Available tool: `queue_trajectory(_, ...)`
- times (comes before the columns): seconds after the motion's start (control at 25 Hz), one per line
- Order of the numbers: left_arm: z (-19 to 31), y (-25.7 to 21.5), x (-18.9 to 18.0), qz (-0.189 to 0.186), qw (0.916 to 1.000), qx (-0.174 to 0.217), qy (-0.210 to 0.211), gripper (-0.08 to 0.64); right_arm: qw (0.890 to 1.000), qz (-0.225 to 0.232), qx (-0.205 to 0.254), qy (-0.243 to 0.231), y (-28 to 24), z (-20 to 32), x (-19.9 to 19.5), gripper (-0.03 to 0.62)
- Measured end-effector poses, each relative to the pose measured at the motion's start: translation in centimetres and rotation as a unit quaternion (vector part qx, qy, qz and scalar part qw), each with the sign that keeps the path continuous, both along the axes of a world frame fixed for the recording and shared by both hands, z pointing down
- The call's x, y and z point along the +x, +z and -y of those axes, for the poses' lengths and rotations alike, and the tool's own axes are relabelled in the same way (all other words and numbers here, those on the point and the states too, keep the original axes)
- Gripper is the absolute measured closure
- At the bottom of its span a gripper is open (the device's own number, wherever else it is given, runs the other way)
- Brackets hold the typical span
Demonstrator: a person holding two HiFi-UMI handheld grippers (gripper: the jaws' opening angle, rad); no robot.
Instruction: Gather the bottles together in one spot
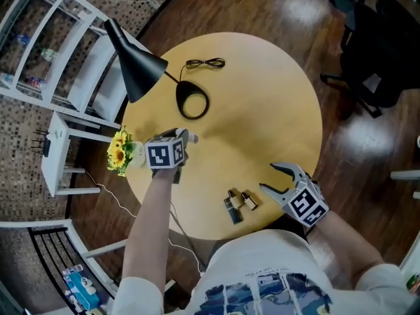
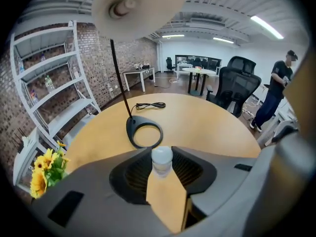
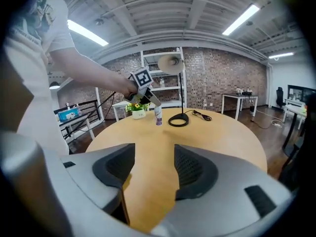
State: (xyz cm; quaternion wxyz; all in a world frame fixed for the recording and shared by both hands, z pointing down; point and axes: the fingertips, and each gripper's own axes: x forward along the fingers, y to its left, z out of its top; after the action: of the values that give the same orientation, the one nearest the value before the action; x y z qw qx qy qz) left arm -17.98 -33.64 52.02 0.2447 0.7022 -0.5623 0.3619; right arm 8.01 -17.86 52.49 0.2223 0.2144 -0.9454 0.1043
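**Desk:** While the left gripper [image 1: 188,138] stands just short of the lamp base [image 1: 192,102] on the round bench [image 1: 262,90], what is it holding?

**Photographer:** Its jaws are clamped on a white-capped bottle [image 2: 162,158], upright, on the person's side of the lamp base. The right gripper [image 1: 268,176] hangs well away from the lamp base, near the bench's front edge, with its jaws wide apart and nothing between them.

**Desk:** And the rest of the bottles?

**Photographer:** Two small dark bottles [image 1: 233,209] sit close together, farther from the lamp base again, just beside the right gripper.

**Desk:** How should the carry go?

**Photographer:** My judgement is to keep the grip firm and the bottle upright, then bring it away from the lamp base toward the pair. It should be set down just beside them, gently enough that neither gets knocked over
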Motion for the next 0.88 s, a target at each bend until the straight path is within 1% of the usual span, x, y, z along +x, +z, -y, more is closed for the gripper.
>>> queue_trajectory(0.12,2.5,2.4,-0.6,0.008,0.9998,0.004,0.016,0.430,1.000,-0.012,-0.014,0.022,0.6,-0.2,2.3,0.319)
queue_trajectory(0.28,5.0,3.9,-1.5,-0.007,0.9998,0.010,0.018,0.430,0.998,-0.021,-0.039,0.048,1.7,-0.1,4.3,0.319)
queue_trajectory(0.36,5.8,3.9,-1.8,-0.011,0.9997,0.013,0.020,0.430,0.998,-0.024,-0.041,0.052,2.1,0.0,4.7,0.319)
queue_trajectory(0.48,6.2,4.1,-1.6,-0.013,0.9993,0.004,0.036,0.430,0.997,-0.025,-0.049,0.055,2.7,0.1,5.0,0.319)
queue_trajectory(0.6,6.5,4.4,-1.5,-0.002,0.9989,-0.002,0.046,0.426,0.997,-0.024,-0.052,0.055,3.0,0.2,5.0,0.319)
queue_trajectory(0.72,6.9,4.3,-1.6,0.003,0.9990,0.004,0.044,0.420,0.997,-0.022,-0.052,0.054,2.8,0.5,4.8,0.319)
queue_trajectory(0.8,7.0,4.1,-1.7,0.005,0.9990,0.009,0.043,0.379,0.997,-0.021,-0.051,0.053,2.7,0.5,4.9,0.319)
queue_trajectory(0.88,7.0,3.5,-1.7,0.007,0.9989,0.021,0.041,0.356,0.997,-0.021,-0.051,0.053,2.7,0.5,5.1,0.319)
